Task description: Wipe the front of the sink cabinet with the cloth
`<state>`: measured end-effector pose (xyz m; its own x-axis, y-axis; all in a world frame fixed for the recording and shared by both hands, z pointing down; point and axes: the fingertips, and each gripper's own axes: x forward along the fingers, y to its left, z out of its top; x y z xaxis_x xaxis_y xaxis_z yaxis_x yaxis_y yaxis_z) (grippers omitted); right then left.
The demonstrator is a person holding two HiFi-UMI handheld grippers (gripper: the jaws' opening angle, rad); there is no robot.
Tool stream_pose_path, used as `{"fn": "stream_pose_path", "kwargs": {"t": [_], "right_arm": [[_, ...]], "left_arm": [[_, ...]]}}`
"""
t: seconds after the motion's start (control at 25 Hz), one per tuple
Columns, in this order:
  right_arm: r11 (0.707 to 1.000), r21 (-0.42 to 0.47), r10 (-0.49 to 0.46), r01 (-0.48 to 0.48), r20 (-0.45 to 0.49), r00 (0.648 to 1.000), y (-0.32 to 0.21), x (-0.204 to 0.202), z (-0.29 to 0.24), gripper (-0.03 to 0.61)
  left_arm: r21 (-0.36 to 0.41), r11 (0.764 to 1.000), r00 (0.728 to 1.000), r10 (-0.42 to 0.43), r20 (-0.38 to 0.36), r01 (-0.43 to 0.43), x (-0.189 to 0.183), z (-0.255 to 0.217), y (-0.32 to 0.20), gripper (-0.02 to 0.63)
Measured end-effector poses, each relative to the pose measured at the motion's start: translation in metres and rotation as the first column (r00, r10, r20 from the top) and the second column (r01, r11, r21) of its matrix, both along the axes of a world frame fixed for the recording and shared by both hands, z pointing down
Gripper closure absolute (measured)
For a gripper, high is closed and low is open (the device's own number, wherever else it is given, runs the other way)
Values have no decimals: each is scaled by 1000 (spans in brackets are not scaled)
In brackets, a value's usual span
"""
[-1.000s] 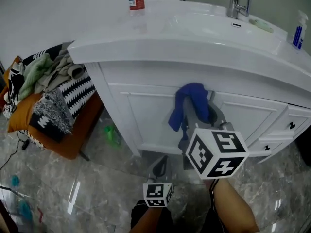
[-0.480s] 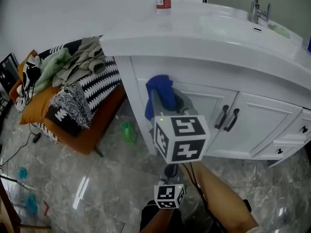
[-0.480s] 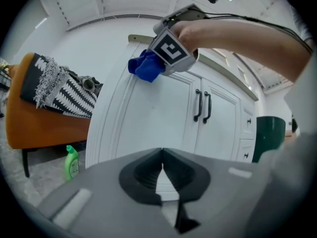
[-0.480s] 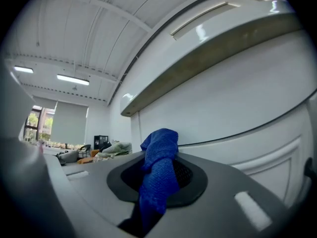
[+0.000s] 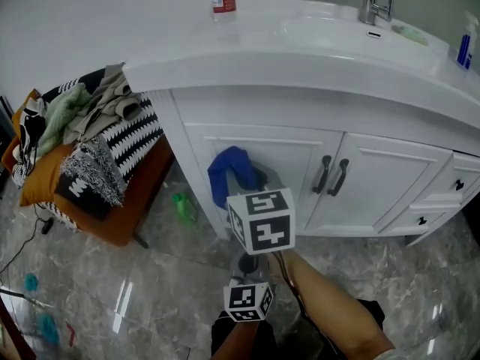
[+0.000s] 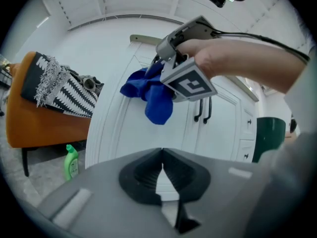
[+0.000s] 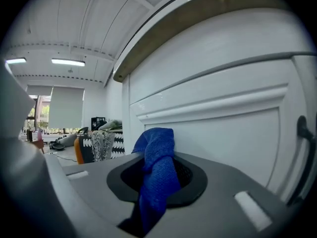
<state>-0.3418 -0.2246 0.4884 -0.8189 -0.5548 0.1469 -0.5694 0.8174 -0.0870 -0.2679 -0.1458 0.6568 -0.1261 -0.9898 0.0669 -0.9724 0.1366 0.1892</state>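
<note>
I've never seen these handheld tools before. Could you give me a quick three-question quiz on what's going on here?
1. True or false: the right tool is shut on the blue cloth.
2. What is on the floor left of the sink cabinet? A) green bottle B) bucket C) broom
3. Fill in: the left tool has its jaws together, holding ____.
Key: 1 true; 2 A; 3 nothing.

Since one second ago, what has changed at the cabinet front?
The right gripper carried the blue cloth from beside the door handles leftward across the left door, then lower on its left side. Its grip on the cloth is unchanged; the left gripper stays shut and empty, held low.
</note>
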Motion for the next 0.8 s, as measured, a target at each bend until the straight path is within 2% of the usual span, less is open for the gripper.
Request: {"fn": "stream_pose_path", "kwargs": {"t": [0.2, 0.44, 0.64, 0.8], "right_arm": [[995, -1, 102, -102, 0, 995, -18, 50, -2, 512], [970, 7, 241, -241, 34, 970, -43, 129, -13, 514], [962, -11, 271, -271, 95, 958, -50, 182, -37, 512], [946, -3, 324, -326, 89, 942, -60, 230, -34, 511]], "left_arm": [[-3, 1000, 999, 30, 21, -30, 10, 1, -6, 604], [-8, 998, 997, 63, 39, -63, 25, 4, -16, 604], [-9, 994, 992, 108, 61, -108, 47, 2, -25, 604], [-14, 992, 989, 128, 69, -127, 59, 1, -29, 604]]}}
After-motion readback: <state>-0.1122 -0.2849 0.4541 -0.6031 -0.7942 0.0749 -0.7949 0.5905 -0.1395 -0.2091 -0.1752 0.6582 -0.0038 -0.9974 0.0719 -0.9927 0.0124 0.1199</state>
